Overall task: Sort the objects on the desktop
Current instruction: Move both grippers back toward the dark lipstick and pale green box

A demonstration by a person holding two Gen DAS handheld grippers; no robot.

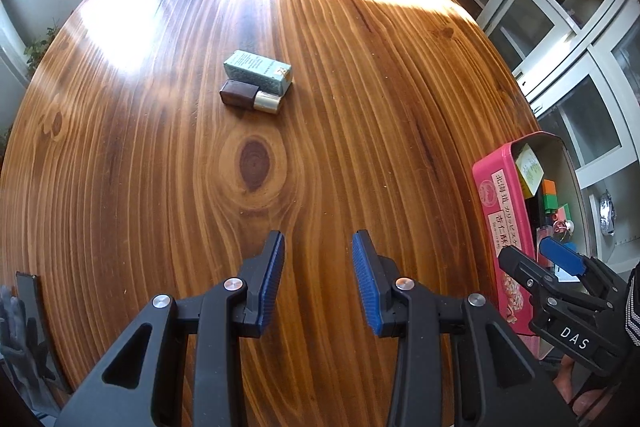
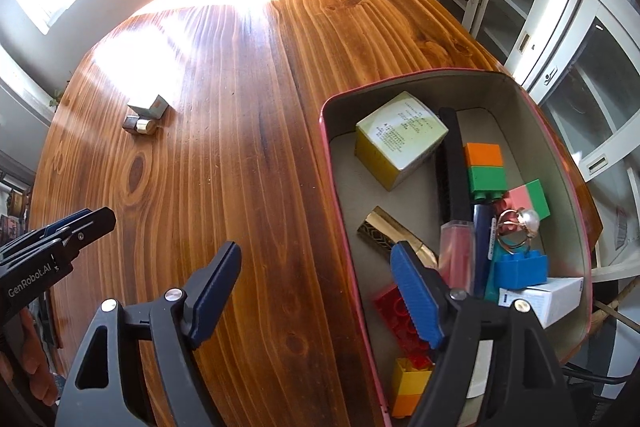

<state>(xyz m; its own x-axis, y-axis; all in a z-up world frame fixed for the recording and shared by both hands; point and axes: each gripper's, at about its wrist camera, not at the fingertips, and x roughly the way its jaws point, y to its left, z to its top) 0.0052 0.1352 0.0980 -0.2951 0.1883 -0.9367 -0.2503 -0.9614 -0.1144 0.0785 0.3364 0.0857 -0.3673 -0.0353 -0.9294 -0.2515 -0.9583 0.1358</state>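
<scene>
A teal carton and a brown bottle with a silver cap lie side by side mid-table, small and far in the right wrist view. My left gripper hangs over bare wood, open and empty. The pink tin stands at the table's right edge. My right gripper is open and empty, its jaws straddling the left wall of the tin. Inside lie a yellow-white box, a black comb, toy bricks, a pearl ring and a white box.
The wooden table has strong sun glare at its far end. White glass-door cabinets stand close beyond the table's right edge. A dark glove and a black object sit at the near left edge.
</scene>
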